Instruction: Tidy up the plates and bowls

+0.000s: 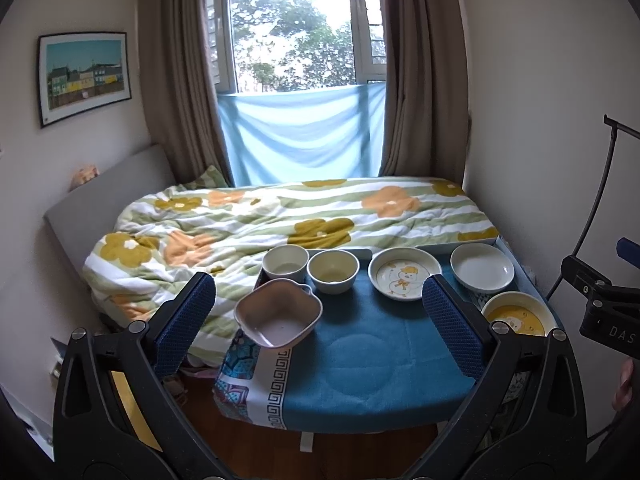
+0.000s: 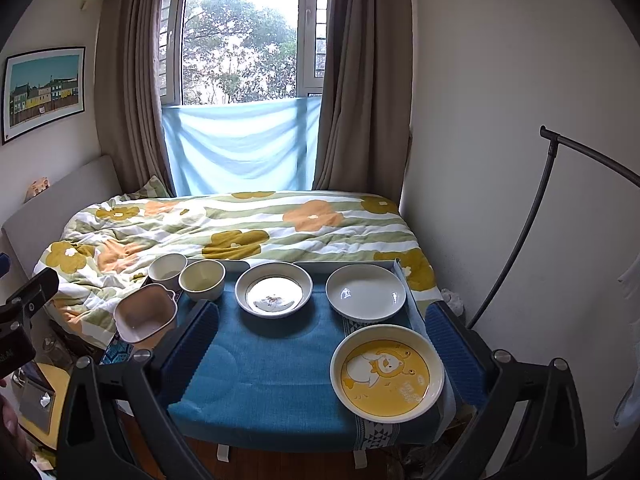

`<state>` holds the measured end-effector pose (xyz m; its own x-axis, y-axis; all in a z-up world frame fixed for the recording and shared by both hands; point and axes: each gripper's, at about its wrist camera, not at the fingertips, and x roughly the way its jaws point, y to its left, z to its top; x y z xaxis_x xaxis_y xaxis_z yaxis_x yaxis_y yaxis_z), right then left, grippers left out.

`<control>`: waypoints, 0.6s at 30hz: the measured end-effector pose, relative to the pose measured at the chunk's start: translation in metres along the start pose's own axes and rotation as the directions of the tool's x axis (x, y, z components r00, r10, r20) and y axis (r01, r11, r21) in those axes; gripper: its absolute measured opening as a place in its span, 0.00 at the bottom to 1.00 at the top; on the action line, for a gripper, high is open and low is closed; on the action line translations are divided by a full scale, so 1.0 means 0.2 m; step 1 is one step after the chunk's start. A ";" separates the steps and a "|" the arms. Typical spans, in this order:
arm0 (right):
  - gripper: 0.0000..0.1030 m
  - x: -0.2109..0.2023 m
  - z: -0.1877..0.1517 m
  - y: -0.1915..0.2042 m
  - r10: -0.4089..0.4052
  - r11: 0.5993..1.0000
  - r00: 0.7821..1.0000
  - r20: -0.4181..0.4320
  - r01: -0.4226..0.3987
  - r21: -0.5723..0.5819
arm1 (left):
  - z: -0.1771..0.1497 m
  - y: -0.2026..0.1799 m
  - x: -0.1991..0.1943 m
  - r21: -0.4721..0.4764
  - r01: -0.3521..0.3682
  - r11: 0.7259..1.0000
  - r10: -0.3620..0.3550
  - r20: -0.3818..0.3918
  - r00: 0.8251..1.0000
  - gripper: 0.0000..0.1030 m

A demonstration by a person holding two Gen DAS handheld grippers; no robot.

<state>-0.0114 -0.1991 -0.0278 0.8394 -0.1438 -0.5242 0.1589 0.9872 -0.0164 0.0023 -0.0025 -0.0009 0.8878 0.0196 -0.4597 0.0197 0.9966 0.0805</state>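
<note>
A small table under a blue cloth (image 1: 360, 360) (image 2: 264, 380) holds the dishes. At the left stand a pink square bowl (image 1: 278, 314) (image 2: 145, 314), a white bowl (image 1: 285, 263) (image 2: 167, 266) and a cream bowl (image 1: 333, 271) (image 2: 202, 279). A duck-print plate (image 1: 404, 273) (image 2: 273, 289) and a plain white plate (image 1: 482, 267) (image 2: 365, 292) sit at the back right. A yellow bear plate (image 1: 518, 314) (image 2: 387, 374) sits at the front right. My left gripper (image 1: 320, 320) is open and empty above the table's front. My right gripper (image 2: 320, 344) is open and empty too, with the yellow plate between its fingers.
A bed with a flowered quilt (image 1: 280, 216) (image 2: 240, 224) lies directly behind the table. A wall (image 2: 500, 160) stands at the right, with a black curved stand (image 2: 532, 216) before it. The wooden floor (image 1: 360, 452) shows below the table's front edge.
</note>
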 end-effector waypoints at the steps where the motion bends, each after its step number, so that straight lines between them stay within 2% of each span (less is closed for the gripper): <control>1: 1.00 0.00 -0.01 0.01 0.000 1.000 1.000 0.000 0.000 0.000 | 0.00 0.00 0.00 0.000 -0.001 1.000 0.001 0.000 1.000 0.99; 18: 1.00 0.03 -0.03 0.03 0.005 1.000 1.000 -0.008 -0.005 0.001 | 0.01 0.00 0.02 0.003 -0.010 1.000 0.010 -0.005 1.000 0.99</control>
<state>-0.0093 -0.1942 -0.0354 0.8361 -0.1386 -0.5307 0.1554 0.9878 -0.0131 0.0061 -0.0022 -0.0016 0.8858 0.0295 -0.4631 0.0128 0.9960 0.0879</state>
